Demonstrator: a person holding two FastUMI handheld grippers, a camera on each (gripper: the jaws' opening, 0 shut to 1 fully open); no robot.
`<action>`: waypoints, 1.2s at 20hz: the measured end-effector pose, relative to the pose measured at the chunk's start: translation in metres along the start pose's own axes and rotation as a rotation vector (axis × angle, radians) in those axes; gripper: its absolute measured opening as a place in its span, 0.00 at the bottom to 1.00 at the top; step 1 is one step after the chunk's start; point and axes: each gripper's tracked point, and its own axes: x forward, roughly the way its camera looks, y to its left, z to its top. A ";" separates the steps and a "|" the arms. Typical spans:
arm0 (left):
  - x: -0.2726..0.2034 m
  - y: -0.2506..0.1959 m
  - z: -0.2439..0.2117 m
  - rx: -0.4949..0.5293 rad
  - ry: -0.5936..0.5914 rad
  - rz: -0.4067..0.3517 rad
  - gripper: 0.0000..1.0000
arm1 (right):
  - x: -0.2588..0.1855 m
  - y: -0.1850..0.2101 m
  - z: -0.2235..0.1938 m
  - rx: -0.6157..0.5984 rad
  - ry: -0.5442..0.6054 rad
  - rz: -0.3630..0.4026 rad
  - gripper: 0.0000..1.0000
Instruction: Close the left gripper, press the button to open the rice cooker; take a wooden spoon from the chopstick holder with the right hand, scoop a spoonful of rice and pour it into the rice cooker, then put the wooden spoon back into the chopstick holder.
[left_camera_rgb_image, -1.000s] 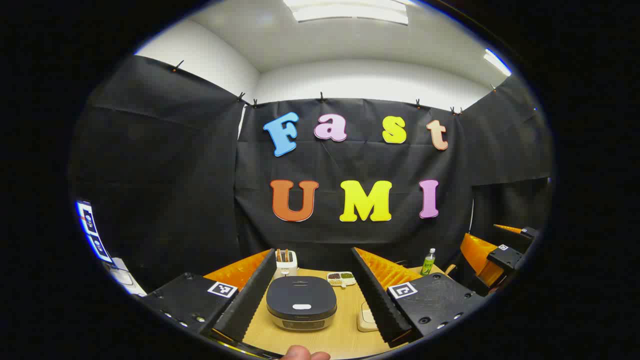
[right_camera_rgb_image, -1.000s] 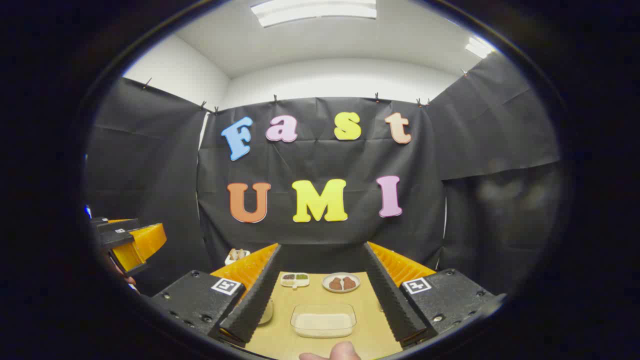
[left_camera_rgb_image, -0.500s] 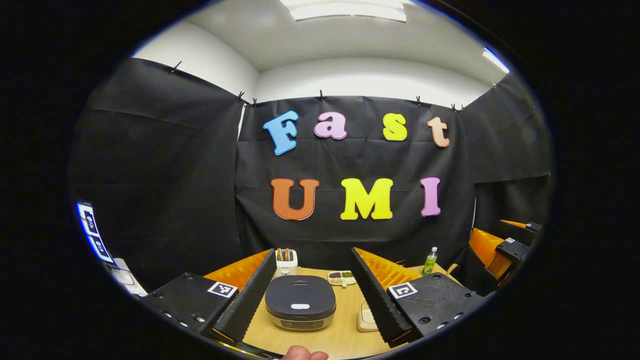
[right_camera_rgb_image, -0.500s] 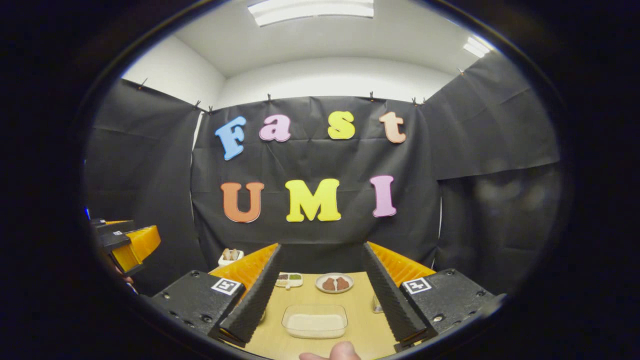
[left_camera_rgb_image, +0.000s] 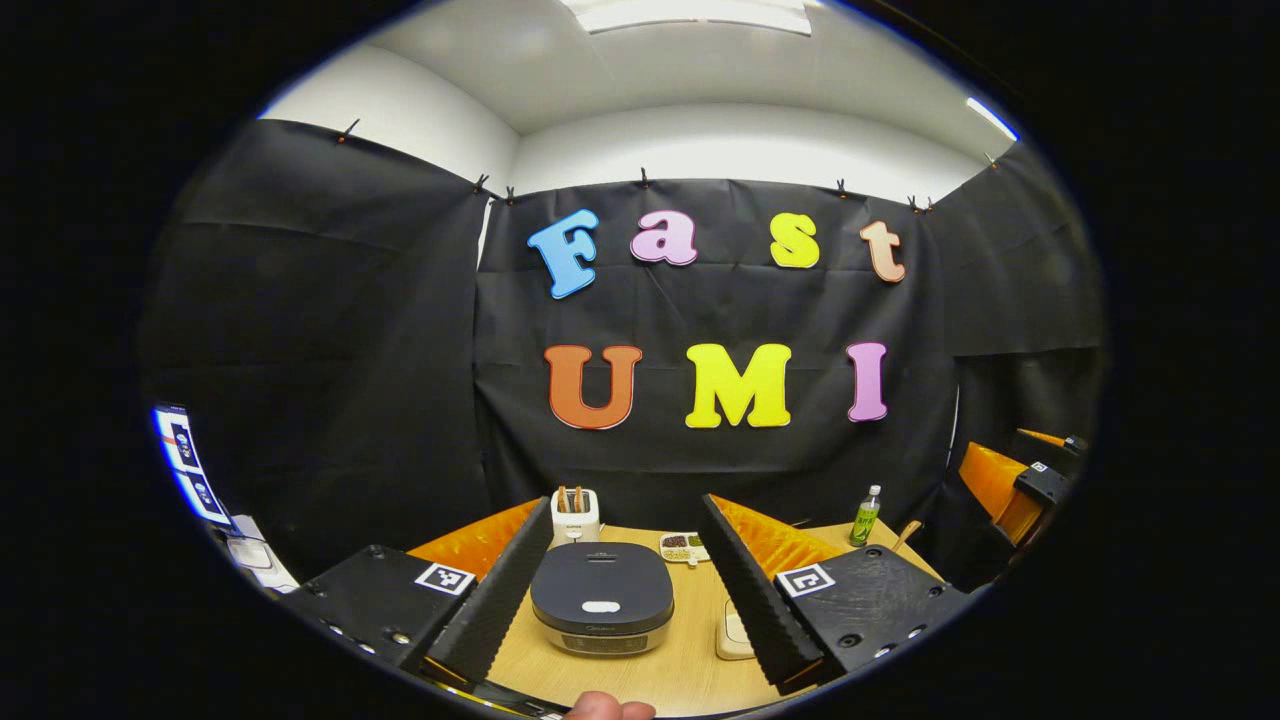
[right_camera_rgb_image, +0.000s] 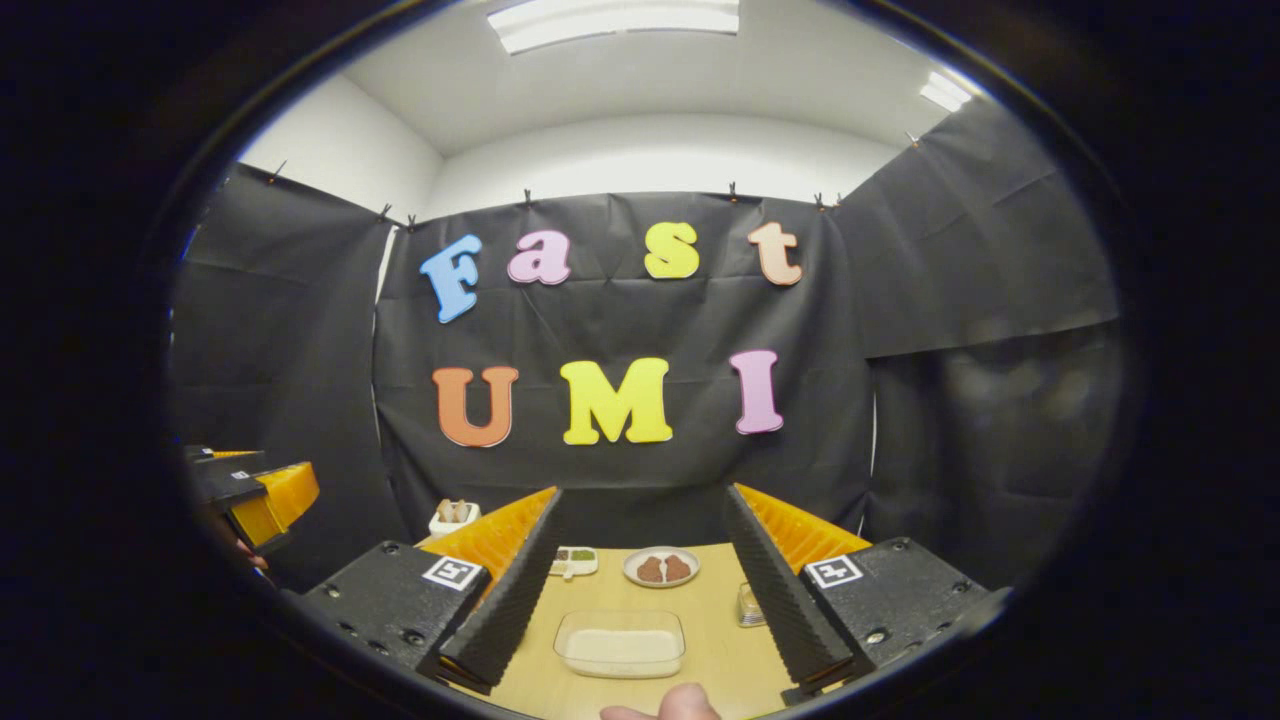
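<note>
Both wide open, empty: left gripper (left_camera_rgb_image: 610, 585) frames the closed dark rounded-square rice cooker (left_camera_rgb_image: 602, 598) on the wooden table (left_camera_rgb_image: 690, 660), right gripper (right_camera_rgb_image: 640, 590) frames a clear rectangular dish (right_camera_rgb_image: 620, 644) of probably rice.

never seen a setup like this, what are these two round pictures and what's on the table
A person holds a two-finger hand-held gripper in each hand; a fisheye camera rides on each. The left gripper view looks past the open left hand-held gripper at a closed rice cooker, with a chopstick holder behind it. The right gripper view looks past the open right hand-held gripper at a clear container of rice and a small plate. All stand on a wooden table. Nothing is held.
</note>
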 end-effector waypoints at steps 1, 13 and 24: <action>0.001 -0.001 0.001 0.002 -0.003 -0.001 0.94 | 0.001 0.000 0.001 0.000 -0.001 0.003 1.00; 0.040 0.000 -0.056 -0.032 0.217 0.000 0.94 | 0.038 -0.030 -0.017 -0.001 0.032 0.037 1.00; 0.103 0.025 -0.176 -0.111 0.655 0.038 0.66 | 0.092 -0.074 -0.057 0.046 0.124 0.041 1.00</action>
